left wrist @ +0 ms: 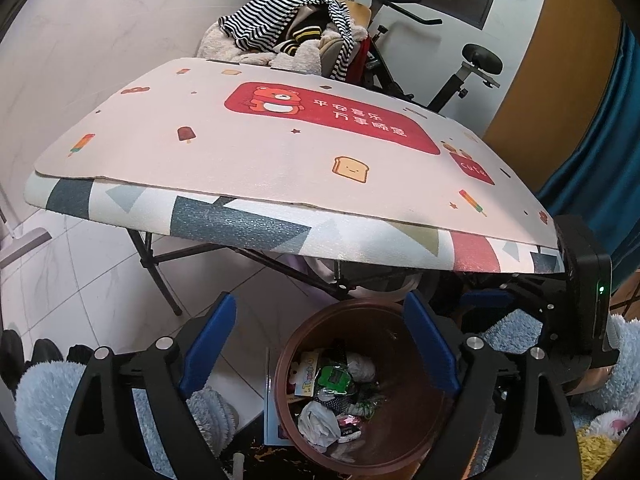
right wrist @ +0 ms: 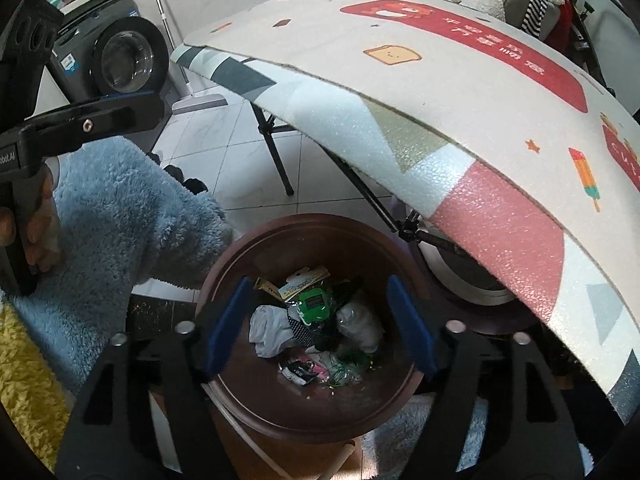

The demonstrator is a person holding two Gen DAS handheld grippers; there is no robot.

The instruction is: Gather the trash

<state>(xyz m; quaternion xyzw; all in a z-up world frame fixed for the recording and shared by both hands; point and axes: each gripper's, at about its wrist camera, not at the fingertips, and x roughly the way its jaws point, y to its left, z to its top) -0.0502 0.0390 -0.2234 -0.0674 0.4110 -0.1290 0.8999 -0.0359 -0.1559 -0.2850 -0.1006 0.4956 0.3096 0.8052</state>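
A round brown trash bin (left wrist: 404,428) stands on the floor below the table's near edge; it also shows in the right wrist view (right wrist: 256,396). Inside lie crumpled white paper (left wrist: 318,420), a green packet (left wrist: 334,378) and several wrappers; the white paper (right wrist: 268,330) and green packet (right wrist: 314,302) show in the right view too. My left gripper (left wrist: 322,326) is open and empty above the bin. My right gripper (right wrist: 320,304) is open and empty over the bin's mouth.
A folding table with a pink bear mat (left wrist: 280,152) over a patterned cover (right wrist: 400,120) stands ahead. Clothes are piled on a chair (left wrist: 292,36) behind it. A washing machine (right wrist: 120,56) is at far left. Blue fleece sleeves (right wrist: 120,216) flank the bin.
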